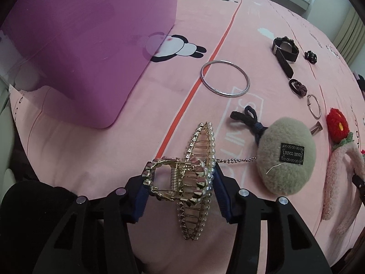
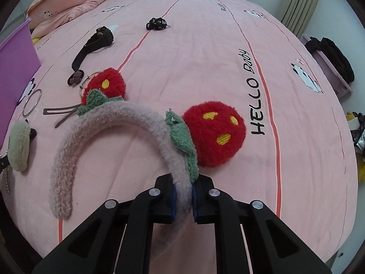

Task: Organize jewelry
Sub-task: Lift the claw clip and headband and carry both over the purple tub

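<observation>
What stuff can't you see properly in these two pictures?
- Purple box, left wrist view: top cut off by the edge, inside hidden by its wall.
- Label on the fluffy pouch: writing too small.
- Fuzzy headband, right wrist view: near end hidden between the right hand-held gripper fingers.
- Watch: face too small.

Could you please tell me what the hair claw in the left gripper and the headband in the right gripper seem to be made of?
Hair claw: likely gold-toned metal, shiny, with a coiled spring, studs and pearl-like beads, possibly plastic. Headband: fuzzy pale pink fleece-like fabric, matte and nubby; its strawberries look like red plush with yellow stitched seeds.
</observation>
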`<action>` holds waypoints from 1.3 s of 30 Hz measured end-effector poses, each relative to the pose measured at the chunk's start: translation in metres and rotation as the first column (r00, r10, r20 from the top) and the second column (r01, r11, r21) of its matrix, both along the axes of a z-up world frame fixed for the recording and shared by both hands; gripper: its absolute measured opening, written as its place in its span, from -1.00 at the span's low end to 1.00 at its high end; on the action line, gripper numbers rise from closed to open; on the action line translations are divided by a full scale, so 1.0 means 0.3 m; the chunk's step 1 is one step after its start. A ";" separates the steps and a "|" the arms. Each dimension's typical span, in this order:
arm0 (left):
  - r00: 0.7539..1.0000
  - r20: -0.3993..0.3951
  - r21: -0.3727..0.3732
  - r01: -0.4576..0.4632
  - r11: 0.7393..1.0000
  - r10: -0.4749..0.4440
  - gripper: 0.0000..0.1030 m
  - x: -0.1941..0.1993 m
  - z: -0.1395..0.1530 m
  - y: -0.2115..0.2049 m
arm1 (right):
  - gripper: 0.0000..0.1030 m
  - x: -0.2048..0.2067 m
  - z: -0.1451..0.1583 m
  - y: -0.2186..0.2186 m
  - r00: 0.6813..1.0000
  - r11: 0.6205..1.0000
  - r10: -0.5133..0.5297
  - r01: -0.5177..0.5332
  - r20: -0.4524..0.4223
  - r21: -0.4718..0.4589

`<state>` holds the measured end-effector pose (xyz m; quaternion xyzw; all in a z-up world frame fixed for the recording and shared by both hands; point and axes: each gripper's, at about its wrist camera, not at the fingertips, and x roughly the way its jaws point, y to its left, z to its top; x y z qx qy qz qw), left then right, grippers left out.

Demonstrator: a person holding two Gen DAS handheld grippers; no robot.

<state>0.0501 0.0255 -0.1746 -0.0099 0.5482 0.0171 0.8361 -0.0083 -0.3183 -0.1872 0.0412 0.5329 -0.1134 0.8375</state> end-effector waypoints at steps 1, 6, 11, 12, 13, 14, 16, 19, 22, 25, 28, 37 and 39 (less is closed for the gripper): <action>1.000 0.014 0.004 0.005 1.000 -0.005 -0.05 -0.001 0.018 0.001 | -0.80 -0.004 0.012 0.000 1.000 1.000 -0.003 0.003 0.006 0.006; 0.995 0.092 0.009 0.036 0.999 -0.037 -0.05 -0.029 0.117 -0.003 | -0.80 -0.041 0.069 0.015 0.999 0.999 -0.009 0.007 0.041 0.040; 0.985 0.165 -0.018 0.064 0.998 -0.060 -0.07 -0.051 0.232 -0.021 | -0.80 -0.074 0.117 0.020 0.997 0.999 -0.013 0.009 0.070 0.048; 0.982 0.176 -0.018 0.069 0.997 -0.065 -0.08 -0.052 0.255 -0.027 | -0.80 -0.079 0.127 0.018 0.997 0.999 -0.016 0.012 0.077 0.051; 0.980 0.189 -0.024 0.075 0.997 -0.069 -0.11 -0.050 0.275 -0.033 | -0.80 -0.085 0.136 0.016 0.996 0.998 -0.019 0.014 0.083 0.055; 0.975 0.207 -0.034 0.083 0.996 -0.074 -0.16 -0.054 0.299 -0.037 | -0.80 -0.086 0.143 0.014 0.996 0.998 -0.021 0.016 0.089 0.057; 0.968 0.234 -0.016 0.099 0.995 -0.092 -0.21 -0.055 0.335 -0.056 | -0.80 -0.087 0.154 0.012 0.995 0.998 -0.023 0.017 0.098 0.058; 0.965 0.239 0.004 0.112 0.994 -0.109 -0.21 -0.052 0.345 -0.072 | -0.80 -0.091 0.169 0.010 0.994 0.998 -0.026 0.019 0.110 0.068; 0.965 0.243 -0.023 0.111 0.994 -0.102 -0.22 -0.056 0.354 -0.065 | -0.80 -0.095 0.182 0.012 0.992 0.997 -0.023 0.015 0.122 0.069; 0.964 0.245 -0.011 0.108 0.994 -0.102 -0.22 -0.056 0.357 -0.060 | -0.80 -0.100 0.184 0.006 0.991 0.997 -0.027 0.017 0.127 0.078; 0.965 0.247 -0.037 0.101 0.994 -0.088 -0.22 -0.052 0.378 -0.046 | -0.80 -0.106 0.189 0.002 0.990 0.996 -0.028 0.017 0.135 0.084; 0.942 0.327 -0.106 0.116 0.988 -0.076 -0.22 -0.015 0.546 -0.027 | -0.80 -0.110 0.207 -0.007 0.988 0.996 -0.031 0.017 0.152 0.093; 0.932 0.343 -0.058 0.149 0.987 -0.120 -0.22 -0.002 0.557 -0.057 | -0.80 -0.110 0.206 -0.006 0.988 0.995 -0.032 0.018 0.151 0.095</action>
